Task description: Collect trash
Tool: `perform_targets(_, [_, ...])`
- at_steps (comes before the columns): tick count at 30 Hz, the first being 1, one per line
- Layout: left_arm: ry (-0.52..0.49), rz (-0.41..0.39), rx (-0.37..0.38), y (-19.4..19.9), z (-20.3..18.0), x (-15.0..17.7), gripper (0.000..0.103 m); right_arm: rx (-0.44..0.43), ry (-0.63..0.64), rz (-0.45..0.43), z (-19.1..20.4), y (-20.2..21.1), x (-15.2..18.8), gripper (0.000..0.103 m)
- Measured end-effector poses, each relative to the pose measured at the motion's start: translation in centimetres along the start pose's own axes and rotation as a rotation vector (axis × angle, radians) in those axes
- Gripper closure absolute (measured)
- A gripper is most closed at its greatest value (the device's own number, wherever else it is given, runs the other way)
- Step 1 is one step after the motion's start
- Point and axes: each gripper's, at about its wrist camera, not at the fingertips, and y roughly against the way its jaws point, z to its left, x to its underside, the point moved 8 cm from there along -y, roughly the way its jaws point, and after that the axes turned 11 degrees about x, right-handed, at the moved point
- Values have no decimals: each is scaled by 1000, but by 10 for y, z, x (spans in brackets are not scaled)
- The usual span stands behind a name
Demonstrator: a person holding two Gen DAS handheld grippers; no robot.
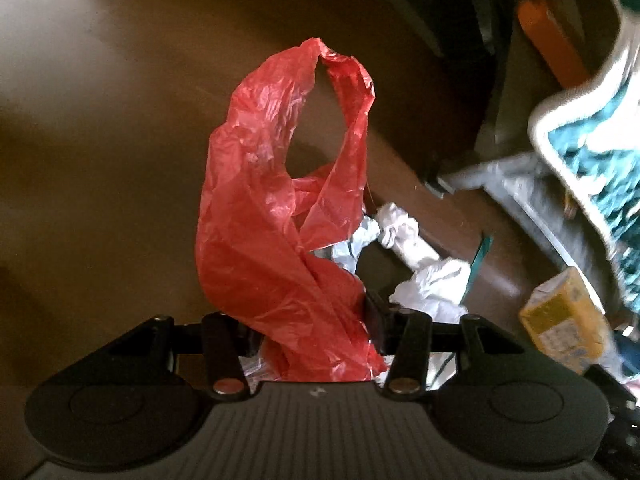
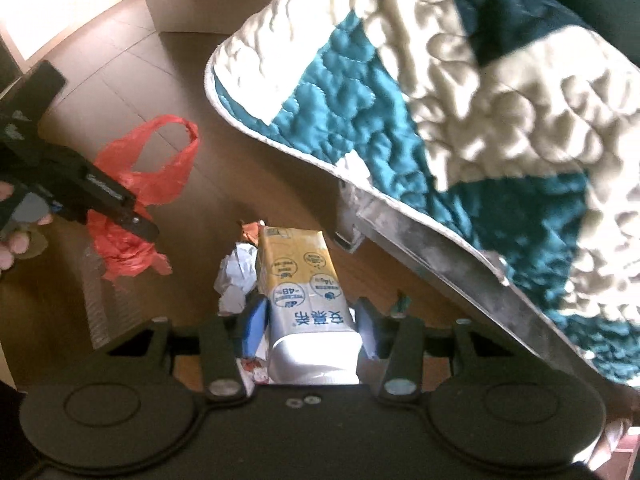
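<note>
Left tool point(image 1: 316, 330) clenched on thin red plastic bag point(image 1: 276, 208) hanging over brown floor point(image 1: 100, 140); right tool point(image 2: 312, 322) grasps yellow-white carton point(image 2: 300, 280), crumpled white paper point(image 2: 236, 276) at its 9 o'clock.

A brown floor point(image 2: 132, 92) of large smooth tiles fills the room. Above it hangs a quilt point(image 2: 460, 92), teal and cream, draped over a grey metal frame point(image 2: 432, 256) whose edge shows beneath the quilt's hem. Beyond the quilt's corner, bright daylight falls through a doorway point(image 2: 80, 0) onto the tiles.
</note>
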Motion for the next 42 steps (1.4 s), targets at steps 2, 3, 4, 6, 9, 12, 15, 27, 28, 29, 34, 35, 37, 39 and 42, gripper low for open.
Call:
perform_targets(2, [-36, 26, -25, -18, -3, -2, 54, 2, 3, 18, -3, -2, 9, 57])
perform_targets(3, [-44, 39, -36, -27, -2, -3, 54, 3, 5, 30, -3, -6, 14, 57])
perform_targets(4, [-44, 50, -43, -37, 0, -4, 54, 3, 5, 45, -1, -16, 20, 57])
perform_targets(6, [-39, 76, -49, -52, 5, -7, 54, -3, 6, 77, 0, -27, 30, 57])
perform_targets(9, [-26, 105, -63, -72, 19, -11, 54, -12, 10, 122, -1, -46, 42, 57])
perform_targets(12, [-12, 120, -83, -89, 32, -14, 54, -21, 13, 160, 0, -65, 50, 57])
perform_targets(15, [-7, 118, -70, -98, 35, -13, 52, -33, 6, 192, -1, -79, 54, 57])
perform_targets(27, [76, 68, -25, -84, 62, -14, 38, -52, 10, 195, 9, -102, 50, 57])
perform_targets(28, [75, 77, -27, -86, 63, -13, 38, -54, 11, 195, 10, -102, 49, 57])
perform_targets(29, [76, 82, -18, -88, 61, -14, 38, -55, 12, 196, 9, -101, 49, 57])
perform_targets(34, [35, 94, -53, -99, 53, -17, 61, -50, 23, 199, 9, -102, 51, 57])
perform_targets(35, [29, 91, -59, -101, 51, -17, 62, -47, 23, 203, 8, -103, 53, 57])
perform_targets(37, [-5, 84, -69, -100, 46, -17, 65, -44, 19, 207, 7, -104, 54, 57])
perform_targets(39, [-7, 73, -73, -95, 44, -15, 67, -37, 19, 202, 6, -102, 53, 57])
perform_targets(42, [9, 66, -73, -79, 41, -12, 67, -32, 21, 182, 4, -93, 49, 57])
